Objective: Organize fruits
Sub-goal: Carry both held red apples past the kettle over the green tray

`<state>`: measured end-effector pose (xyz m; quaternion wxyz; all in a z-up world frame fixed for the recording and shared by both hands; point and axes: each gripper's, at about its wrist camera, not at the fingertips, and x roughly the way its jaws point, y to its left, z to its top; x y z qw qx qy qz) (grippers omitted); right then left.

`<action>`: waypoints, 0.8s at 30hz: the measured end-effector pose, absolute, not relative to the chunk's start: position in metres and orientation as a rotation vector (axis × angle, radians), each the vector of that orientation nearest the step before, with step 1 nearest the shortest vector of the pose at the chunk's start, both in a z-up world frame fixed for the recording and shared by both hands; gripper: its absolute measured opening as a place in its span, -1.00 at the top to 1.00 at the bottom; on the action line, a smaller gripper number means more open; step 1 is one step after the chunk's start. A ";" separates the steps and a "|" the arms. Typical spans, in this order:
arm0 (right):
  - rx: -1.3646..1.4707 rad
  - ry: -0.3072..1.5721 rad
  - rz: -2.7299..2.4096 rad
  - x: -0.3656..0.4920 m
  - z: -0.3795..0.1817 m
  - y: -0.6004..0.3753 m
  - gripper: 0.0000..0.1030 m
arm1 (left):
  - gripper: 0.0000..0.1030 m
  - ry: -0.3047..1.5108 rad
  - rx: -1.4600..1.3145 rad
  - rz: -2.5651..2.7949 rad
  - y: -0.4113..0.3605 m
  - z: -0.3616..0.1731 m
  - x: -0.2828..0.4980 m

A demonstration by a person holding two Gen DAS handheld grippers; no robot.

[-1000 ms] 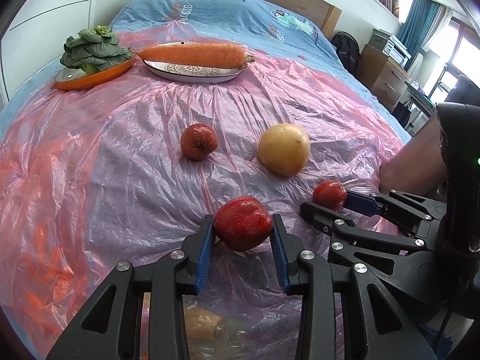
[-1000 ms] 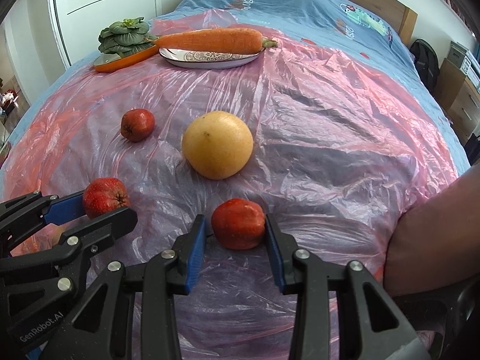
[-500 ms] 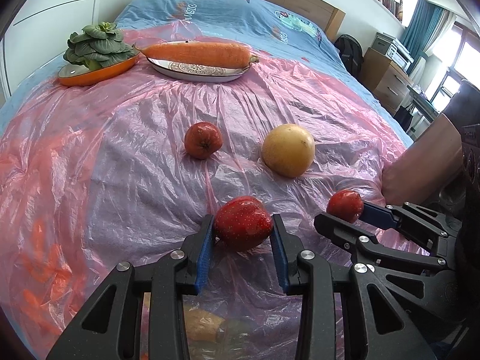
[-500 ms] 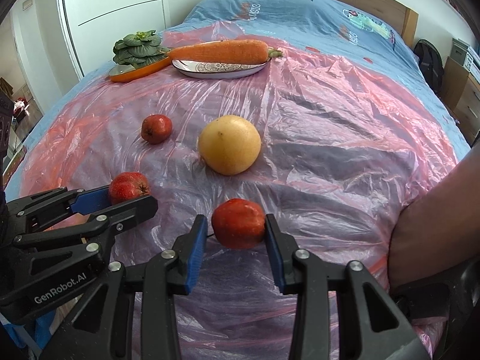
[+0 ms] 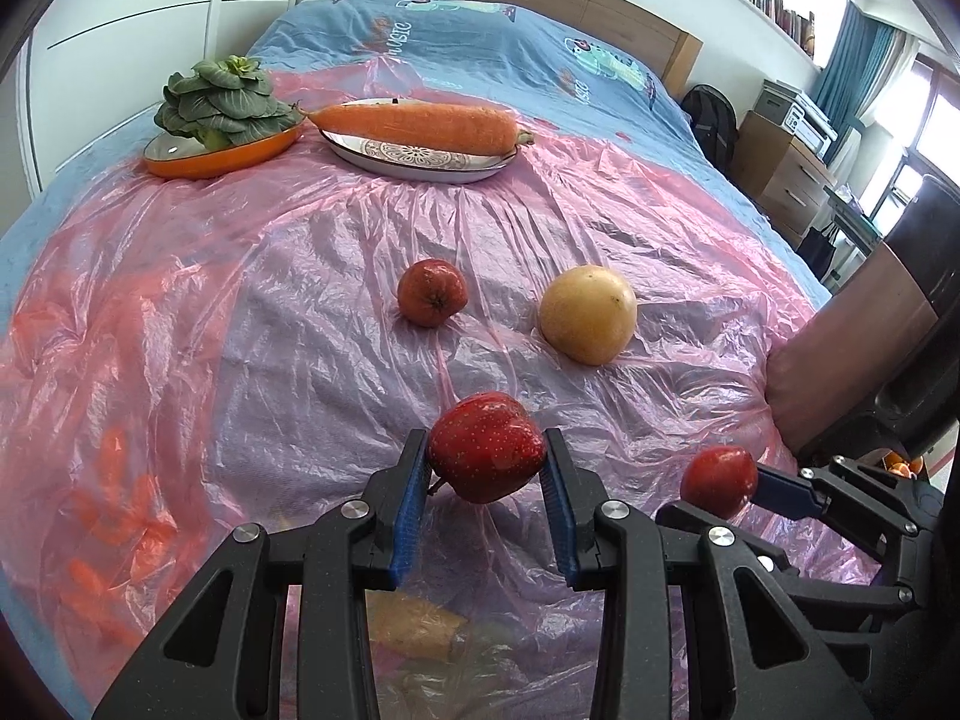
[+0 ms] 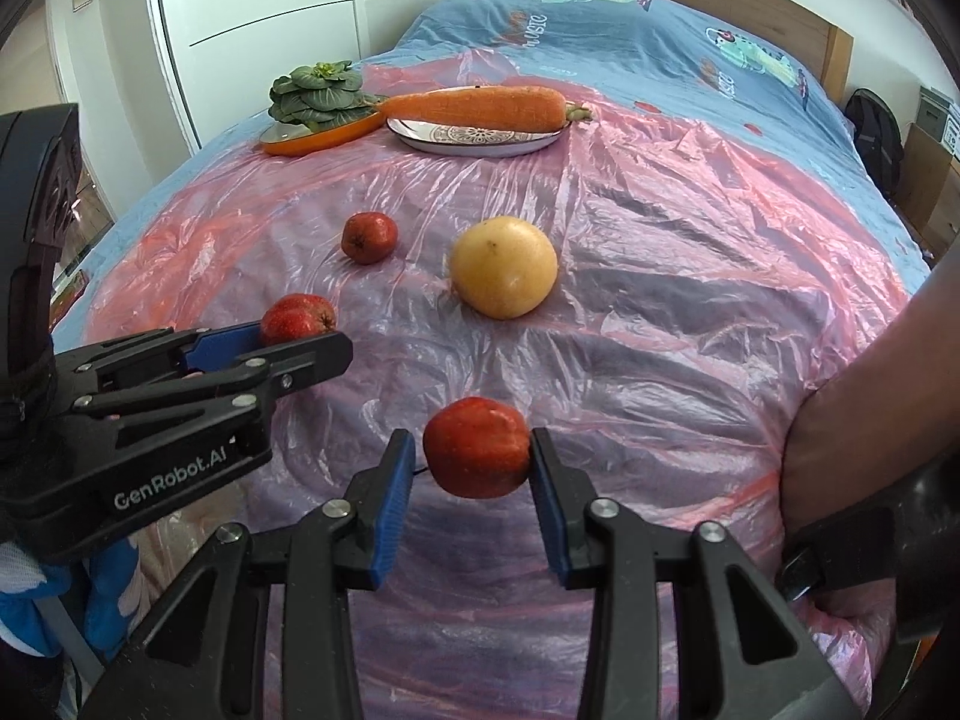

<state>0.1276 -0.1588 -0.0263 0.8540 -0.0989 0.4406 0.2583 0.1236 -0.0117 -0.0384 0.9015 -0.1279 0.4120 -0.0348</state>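
My left gripper [image 5: 485, 468] is shut on a dark red apple [image 5: 486, 455], held above the pink plastic sheet. It also shows in the right wrist view [image 6: 297, 319]. My right gripper [image 6: 472, 457] is shut on an orange-red apple [image 6: 477, 447], which also shows in the left wrist view [image 5: 718, 478]. A third red apple [image 5: 431, 291] and a large yellow round fruit [image 5: 588, 313] lie on the sheet in the middle of the bed.
At the far end, a big carrot [image 5: 414, 128] lies on an oval white plate [image 5: 420, 163], and a leafy green vegetable [image 5: 223, 102] sits in an orange dish [image 5: 222, 155]. A person's forearm [image 6: 870, 420] is at the right. A dresser [image 5: 780, 174] stands beside the bed.
Both grippers have lifted and drawn back with their apples; the fruits on the sheet look farther away. The right gripper has dropped lower and to the right in the left wrist view.
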 end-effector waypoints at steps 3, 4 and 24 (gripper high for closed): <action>-0.212 0.931 0.558 0.116 -0.024 -0.163 0.14 | 0.39 0.848 -0.268 -0.052 -0.010 -0.037 0.119; -0.211 0.933 0.561 0.112 -0.023 -0.165 0.14 | 0.39 0.850 -0.271 -0.046 -0.009 -0.037 0.118; -0.181 0.884 0.543 0.039 0.036 -0.207 0.14 | 0.39 0.878 -0.247 -0.052 -0.026 -0.007 0.036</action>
